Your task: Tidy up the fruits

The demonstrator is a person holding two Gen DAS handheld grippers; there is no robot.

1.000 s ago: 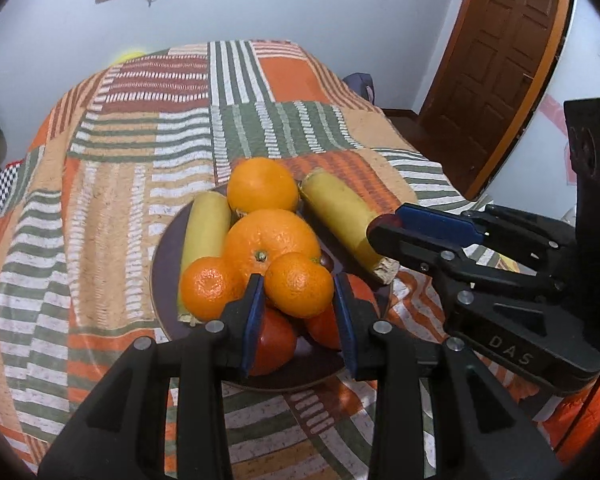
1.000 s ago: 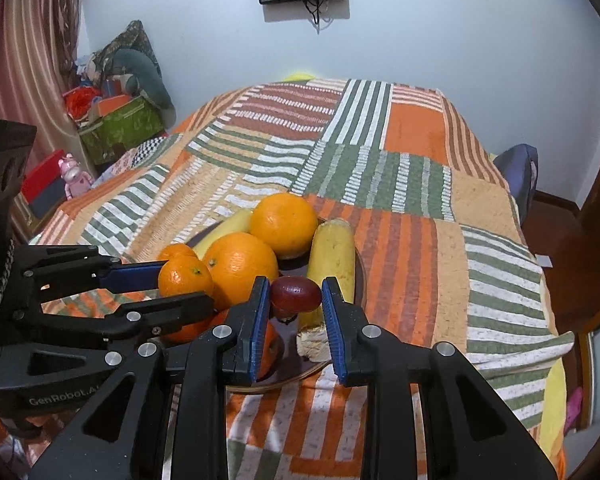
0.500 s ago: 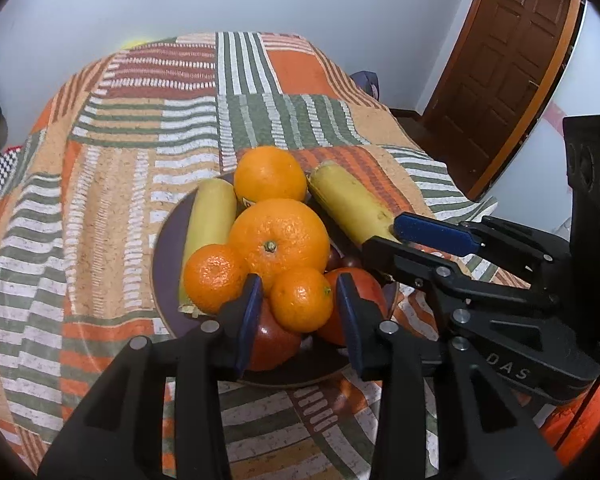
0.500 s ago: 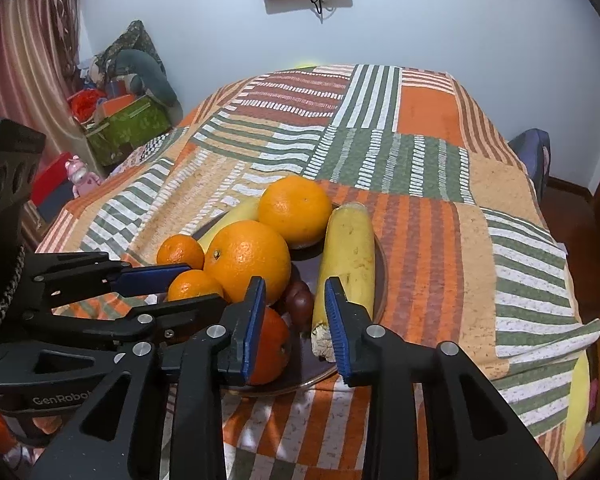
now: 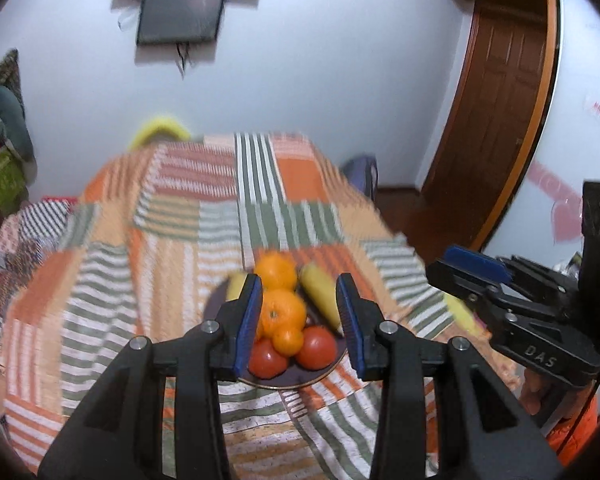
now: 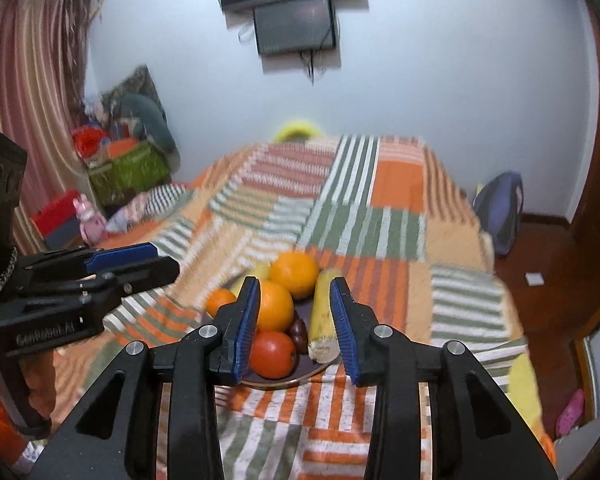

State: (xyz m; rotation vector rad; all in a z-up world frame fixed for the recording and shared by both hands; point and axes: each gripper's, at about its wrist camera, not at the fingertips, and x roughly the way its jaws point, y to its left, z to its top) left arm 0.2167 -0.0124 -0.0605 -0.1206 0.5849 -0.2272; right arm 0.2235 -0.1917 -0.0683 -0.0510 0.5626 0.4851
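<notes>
While both grippers hang above the near edge of the bed, neither holds anything. The left gripper has its blue pads standing a moderate gap apart with only air between them, and its jaws have just been opening. The right gripper is likewise parted and empty, its jaws also having just been opening. In the left wrist view the right gripper sits off to the right; in the right wrist view the left one sits off to the left.

Beyond and below the fingertips lies the dark plate on the striped patchwork bedspread, well apart from both sets of pads. At its near rim rest two tomatoes, with a small mandarin between them. A second mandarin sits at the left. Behind them come a large orange and a few dark grapes. A yellow corn cob lies along the right side, and another orange sits at the far rim.

Farther off stand the white wall and a wall-mounted screen.
</notes>
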